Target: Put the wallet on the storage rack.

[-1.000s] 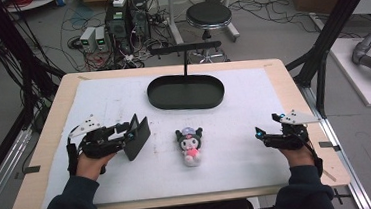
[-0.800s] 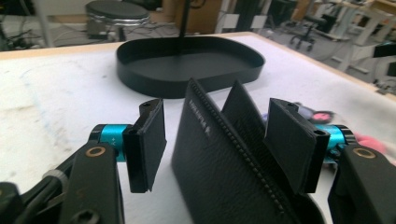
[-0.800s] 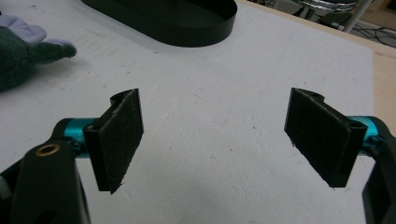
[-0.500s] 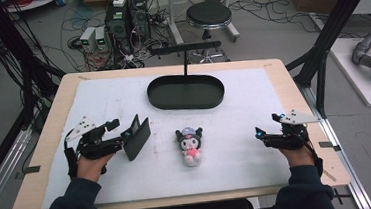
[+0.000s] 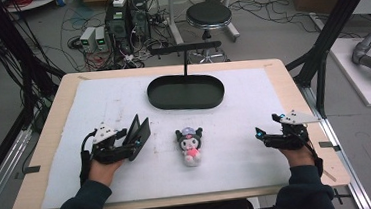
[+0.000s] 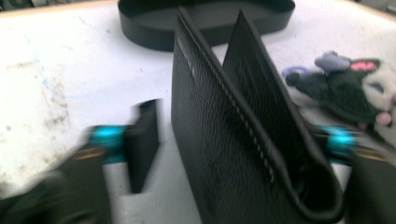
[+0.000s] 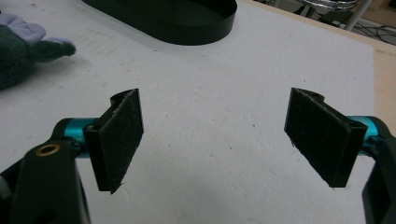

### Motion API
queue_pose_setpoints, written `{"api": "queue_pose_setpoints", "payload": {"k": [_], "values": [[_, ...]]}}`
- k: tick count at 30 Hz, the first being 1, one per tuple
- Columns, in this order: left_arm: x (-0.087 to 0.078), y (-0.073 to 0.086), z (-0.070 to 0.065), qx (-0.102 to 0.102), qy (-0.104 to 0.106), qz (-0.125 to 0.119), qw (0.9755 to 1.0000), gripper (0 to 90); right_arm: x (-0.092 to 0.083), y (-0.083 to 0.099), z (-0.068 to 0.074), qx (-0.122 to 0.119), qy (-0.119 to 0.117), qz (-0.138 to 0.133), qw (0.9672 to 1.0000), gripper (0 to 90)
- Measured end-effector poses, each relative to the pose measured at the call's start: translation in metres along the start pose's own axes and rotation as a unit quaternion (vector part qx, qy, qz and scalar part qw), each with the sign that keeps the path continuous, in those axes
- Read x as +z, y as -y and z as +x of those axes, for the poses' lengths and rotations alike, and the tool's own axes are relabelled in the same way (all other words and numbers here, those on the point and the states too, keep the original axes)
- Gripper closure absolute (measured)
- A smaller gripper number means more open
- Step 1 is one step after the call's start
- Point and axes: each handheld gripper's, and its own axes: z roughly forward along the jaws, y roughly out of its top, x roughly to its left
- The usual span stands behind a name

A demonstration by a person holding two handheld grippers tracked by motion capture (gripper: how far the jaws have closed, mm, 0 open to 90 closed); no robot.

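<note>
Left gripper (image 5: 132, 145) drifting slightly right and down since earlier frame; jaws just been closing around wallet (image 6: 243, 126), left pad (image 6: 142, 140) not yet touching, so no grip confirmed. Wallet standing half-folded on white mat (image 5: 253, 94), left of plush toy (image 5: 190, 145). Leather looking light, floppy, smooth; pinching near fold. Motion blur hiding right pad contact. Right gripper (image 7: 229, 135) sitting open, empty.

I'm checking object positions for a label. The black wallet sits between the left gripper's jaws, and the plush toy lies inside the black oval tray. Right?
Not quite. The plush toy lies on the white mat, in front of the black oval tray and apart from it; the high view shows this. The black wallet is indeed between the left gripper's jaws.
</note>
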Motion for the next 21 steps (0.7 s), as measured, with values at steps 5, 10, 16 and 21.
{"api": "queue_pose_setpoints", "payload": {"k": [5, 10, 16, 21], "values": [[-0.006, -0.006, 0.004, 0.004, 0.006, -0.021, 0.9998, 75.3, 0.000, 0.000, 0.000, 0.002, 0.000, 0.000, 1.0000, 19.9], [-0.006, -0.021, 0.014, -0.004, 0.002, -0.048, 0.9988, 77.6, 0.000, 0.000, 0.000, 0.003, -0.002, -0.002, 1.0000, 19.9], [0.000, -0.059, 0.027, -0.007, 0.003, -0.101, 0.9949, 77.6, 0.002, -0.001, -0.001, 0.007, -0.004, -0.003, 1.0000, 19.9], [0.018, -0.091, 0.032, 0.015, 0.021, -0.131, 0.9911, 77.6, 0.006, -0.002, -0.003, 0.008, -0.006, -0.002, 1.0000, 19.9]]}}
